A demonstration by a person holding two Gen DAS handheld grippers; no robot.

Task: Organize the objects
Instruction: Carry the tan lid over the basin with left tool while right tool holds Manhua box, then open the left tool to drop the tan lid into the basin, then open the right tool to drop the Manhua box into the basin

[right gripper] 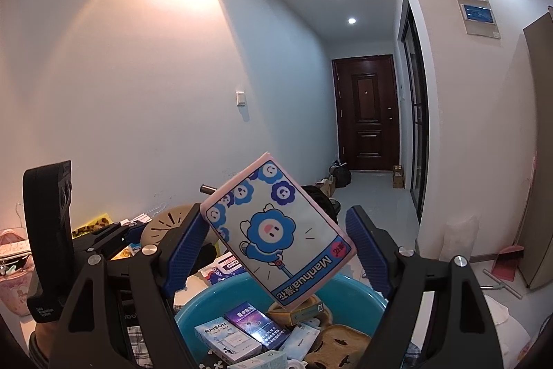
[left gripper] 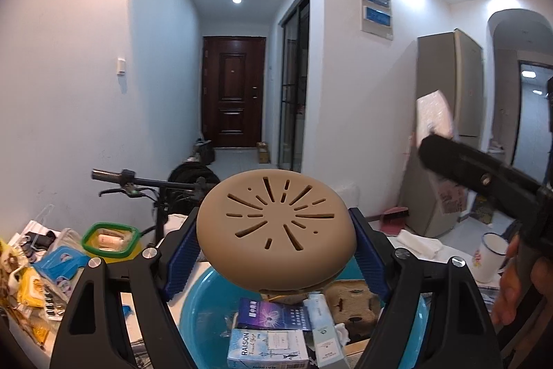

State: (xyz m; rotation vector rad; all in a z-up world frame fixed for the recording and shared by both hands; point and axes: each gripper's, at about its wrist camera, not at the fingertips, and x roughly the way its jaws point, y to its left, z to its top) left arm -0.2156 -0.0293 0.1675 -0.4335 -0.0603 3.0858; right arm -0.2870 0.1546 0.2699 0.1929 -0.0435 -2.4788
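A tan round disc with slots [left gripper: 276, 227] hangs above the teal basin [left gripper: 204, 296], and my left gripper [left gripper: 274, 217] is shut on it, blue pads pressing both sides. My right gripper [right gripper: 276, 213] is shut on a pink-edged tissue pack [right gripper: 276, 230] with a blue flower cartoon, tilted and raised over the same basin [right gripper: 214, 300]. The pack [left gripper: 433, 116] also shows at the right of the left wrist view. The disc [right gripper: 166, 225] shows at the left of the right wrist view. A RAISON box [left gripper: 266, 348], a purple box [left gripper: 273, 313] and a brown toast-shaped item [left gripper: 352, 300] lie in the basin.
A green-rimmed container [left gripper: 110, 239] and wipe packs [left gripper: 62, 260] crowd the table's left side. A scooter handlebar [left gripper: 138, 184] stands behind them. A white mug [left gripper: 490, 251] sits on the right by a person's hand [left gripper: 515, 286]. A fridge [left gripper: 449, 127] and a pink dustpan [right gripper: 508, 261] stand beyond.
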